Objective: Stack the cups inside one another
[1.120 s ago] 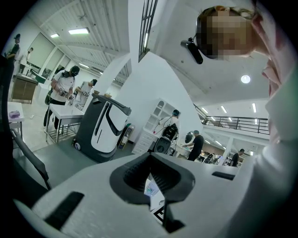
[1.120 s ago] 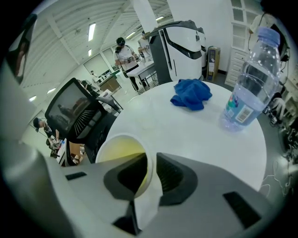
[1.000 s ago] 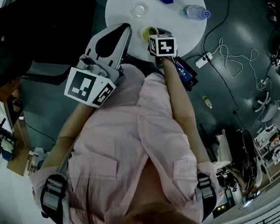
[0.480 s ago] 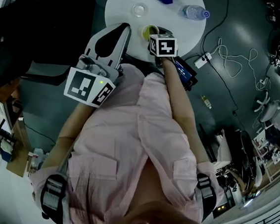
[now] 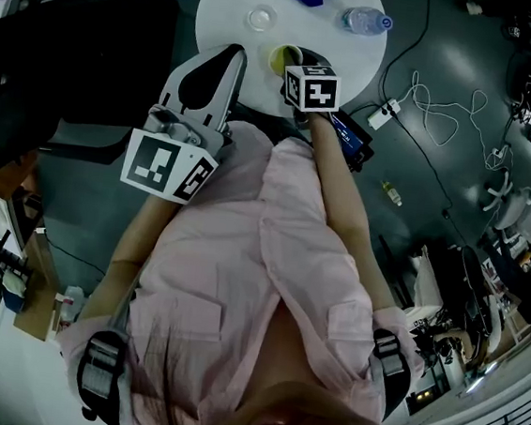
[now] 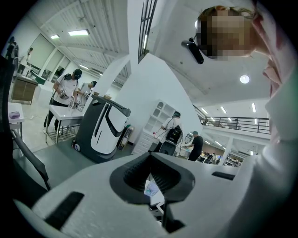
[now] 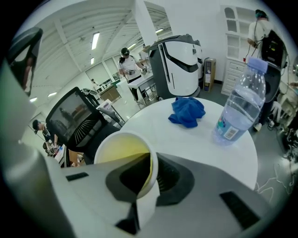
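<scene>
The left tool (image 6: 150, 179) is idle. Its jaws are together with nothing between them, and it is held roughly level, off the near edge of the desk (image 7: 195, 144), so it has no part in this step. Ahead of the right tool (image 7: 151, 182) and a little to its left, what looks like a clear cup (image 5: 263, 16) stands alone on the desk, well apart from both tools. The right tool is doing the work: it points steeply down, clamped on the wall of the yellow cup (image 7: 123, 151), one jaw inside the rim and the other outside. The cup tilts in the grip with its mouth turned away from the tool, and its base is hidden, so I cannot tell whether it is clear of the desk. The step in hand looks like the pick-up of the yellow cup, with no stacking done yet. Next, the cup probably has to be carried forward and left until it is over the clear cup, levelled so its base points down, and lowered in. The outer jaw would likely meet the clear cup's rim, so the release should come before the cup is fully seated. Ahead and to the right of the right tool lie a blue cloth (image 7: 187, 111) and a water bottle (image 7: 237, 111), both outside that path.
</scene>
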Available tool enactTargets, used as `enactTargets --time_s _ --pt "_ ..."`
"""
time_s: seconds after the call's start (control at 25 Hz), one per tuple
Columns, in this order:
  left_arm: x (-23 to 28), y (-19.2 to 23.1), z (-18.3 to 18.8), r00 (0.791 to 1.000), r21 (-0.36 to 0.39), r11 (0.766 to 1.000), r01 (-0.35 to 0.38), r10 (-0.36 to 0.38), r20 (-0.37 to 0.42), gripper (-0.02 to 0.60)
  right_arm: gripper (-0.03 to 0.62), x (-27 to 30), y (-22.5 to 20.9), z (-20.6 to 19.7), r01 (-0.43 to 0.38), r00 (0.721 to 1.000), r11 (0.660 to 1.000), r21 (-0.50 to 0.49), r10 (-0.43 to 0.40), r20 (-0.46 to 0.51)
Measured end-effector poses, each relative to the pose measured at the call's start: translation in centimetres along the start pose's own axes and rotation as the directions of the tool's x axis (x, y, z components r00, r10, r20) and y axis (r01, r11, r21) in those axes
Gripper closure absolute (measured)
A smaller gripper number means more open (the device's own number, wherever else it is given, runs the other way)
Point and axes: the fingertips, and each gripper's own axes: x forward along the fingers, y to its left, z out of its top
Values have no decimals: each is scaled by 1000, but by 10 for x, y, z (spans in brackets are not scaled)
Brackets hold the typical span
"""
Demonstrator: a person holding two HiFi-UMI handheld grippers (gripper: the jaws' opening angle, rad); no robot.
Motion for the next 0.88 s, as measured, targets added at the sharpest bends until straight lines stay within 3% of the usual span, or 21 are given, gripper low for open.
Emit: enactTargets --time_s 0.52,0.88 --pt "-2 -11 0 1000 24 1000 7 -7 11 566 554 -32 2 26 9 992 1000 -14 -7 126" --pt "-4 -21 1 1000 47 999 9 -10 20 566 554 -64 -3 45 5 970 1000 18 -9 242"
